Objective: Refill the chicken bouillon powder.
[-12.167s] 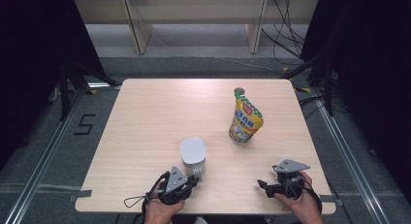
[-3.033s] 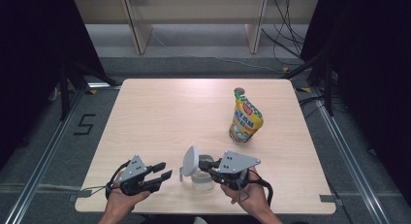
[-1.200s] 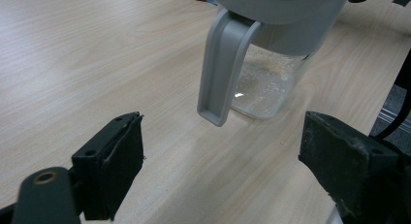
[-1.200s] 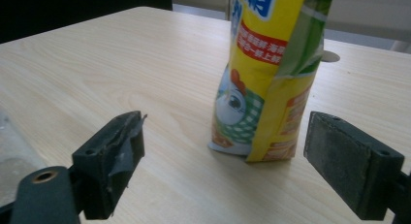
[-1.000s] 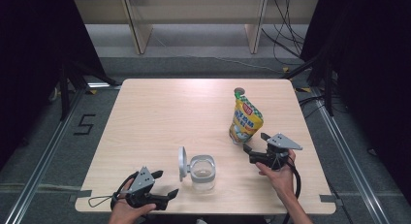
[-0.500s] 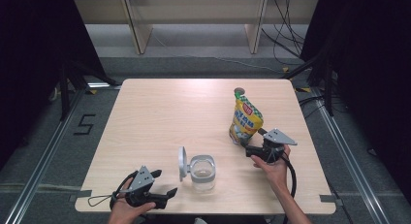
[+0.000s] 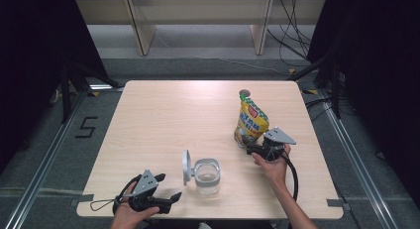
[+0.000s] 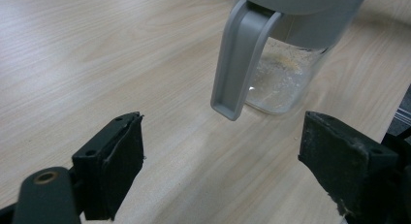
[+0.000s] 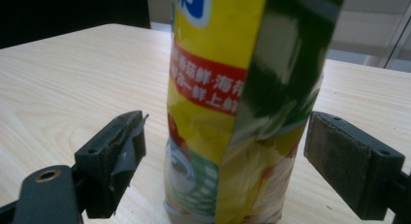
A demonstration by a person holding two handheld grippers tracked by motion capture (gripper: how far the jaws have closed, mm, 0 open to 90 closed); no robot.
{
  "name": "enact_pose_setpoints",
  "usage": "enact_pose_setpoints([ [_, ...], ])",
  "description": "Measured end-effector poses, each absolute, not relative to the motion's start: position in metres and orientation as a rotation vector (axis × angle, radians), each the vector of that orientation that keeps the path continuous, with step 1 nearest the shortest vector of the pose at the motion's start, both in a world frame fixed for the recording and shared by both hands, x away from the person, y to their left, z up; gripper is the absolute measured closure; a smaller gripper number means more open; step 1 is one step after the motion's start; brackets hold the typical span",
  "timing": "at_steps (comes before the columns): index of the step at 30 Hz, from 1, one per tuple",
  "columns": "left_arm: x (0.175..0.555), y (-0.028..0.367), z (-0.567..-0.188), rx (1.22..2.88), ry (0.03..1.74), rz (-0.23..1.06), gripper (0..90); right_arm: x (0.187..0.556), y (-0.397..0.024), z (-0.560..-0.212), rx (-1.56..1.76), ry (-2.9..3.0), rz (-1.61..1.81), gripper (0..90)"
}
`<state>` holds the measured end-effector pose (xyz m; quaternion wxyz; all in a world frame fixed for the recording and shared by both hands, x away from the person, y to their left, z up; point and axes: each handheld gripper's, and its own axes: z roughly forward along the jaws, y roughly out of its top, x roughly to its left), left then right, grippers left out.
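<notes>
The left tool (image 7: 166,188) lies at the near edge of the counter (image 7: 163,115), just left of the glass jar (image 7: 206,176), its jaws spread wide and empty. The jar stands upright with its grey lid (image 7: 186,167) swung open to the left. Right of the jar, near the counter's right side, the yellow pouch (image 7: 251,121) stands upright between the parted jaws of the right tool (image 7: 246,146), neither pad touching it.

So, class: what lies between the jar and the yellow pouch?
In the high view, only bare table separates the jar from the yellow pouch.
</notes>
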<state>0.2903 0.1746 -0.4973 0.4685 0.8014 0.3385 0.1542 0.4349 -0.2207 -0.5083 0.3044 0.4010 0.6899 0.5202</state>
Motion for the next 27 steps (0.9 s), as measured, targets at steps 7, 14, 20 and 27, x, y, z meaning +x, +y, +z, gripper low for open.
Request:
enact_pose_setpoints([
  [7,0.291,0.173,-0.497,1.957,0.84,0.375,15.6,0.44,-0.221,-0.509,1.045,1.802,1.399,16.9],
  [14,0.292,0.174,-0.497,1.97,0.818,0.384,15.6,0.447,-0.22,-0.512,1.045,1.81,1.402,18.9],
  [20,0.291,0.174,-0.497,1.968,0.824,0.376,15.6,0.45,-0.217,-0.515,1.032,1.759,1.422,19.9],
  [27,0.291,0.174,-0.498,1.94,0.849,0.343,15.6,0.454,-0.213,-0.516,1.045,1.766,1.426,21.7],
])
